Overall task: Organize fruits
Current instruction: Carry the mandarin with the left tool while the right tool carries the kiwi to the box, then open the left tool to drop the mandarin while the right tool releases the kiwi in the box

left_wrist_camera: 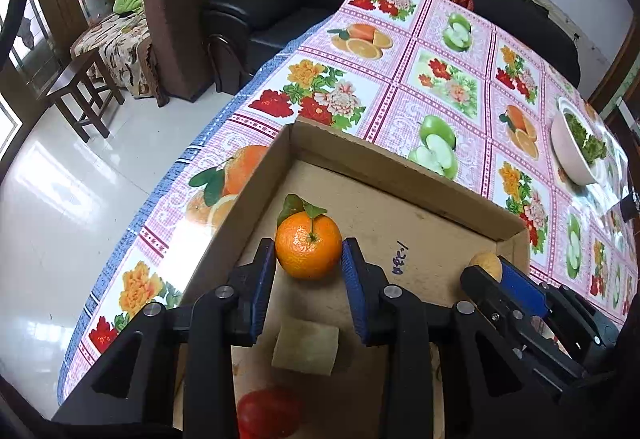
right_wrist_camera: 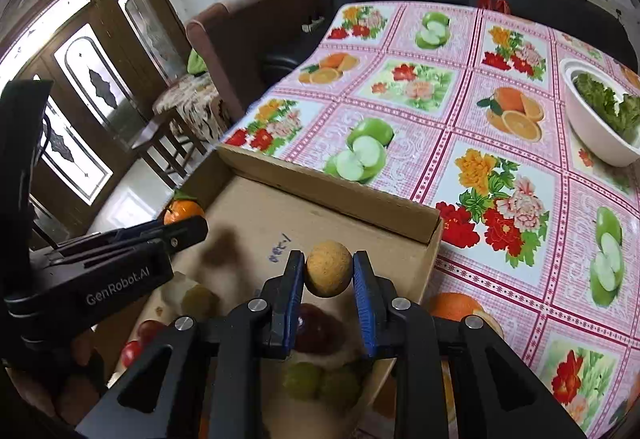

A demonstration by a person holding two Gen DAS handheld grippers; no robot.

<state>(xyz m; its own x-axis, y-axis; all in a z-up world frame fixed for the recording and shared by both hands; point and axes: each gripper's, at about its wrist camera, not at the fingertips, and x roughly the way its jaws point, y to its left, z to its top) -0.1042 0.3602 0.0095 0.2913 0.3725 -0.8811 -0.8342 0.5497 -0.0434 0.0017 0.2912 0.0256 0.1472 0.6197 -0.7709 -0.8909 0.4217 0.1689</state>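
Both fruits were in hand over the cardboard box (left_wrist_camera: 256, 175) but neither seemed set down: the left gripper (left_wrist_camera: 308, 259) clamped the orange (left_wrist_camera: 308, 251), the right gripper (right_wrist_camera: 329, 271) the tan round fruit (right_wrist_camera: 329, 268) (grapes and tomatoes lay nearer).

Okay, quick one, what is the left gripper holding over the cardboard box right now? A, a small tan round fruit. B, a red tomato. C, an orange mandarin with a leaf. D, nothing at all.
C: the left gripper has its blue pads against both sides of the orange mandarin, leaf on its stem, above the cardboard box; the small tan round fruit sits in the right gripper.
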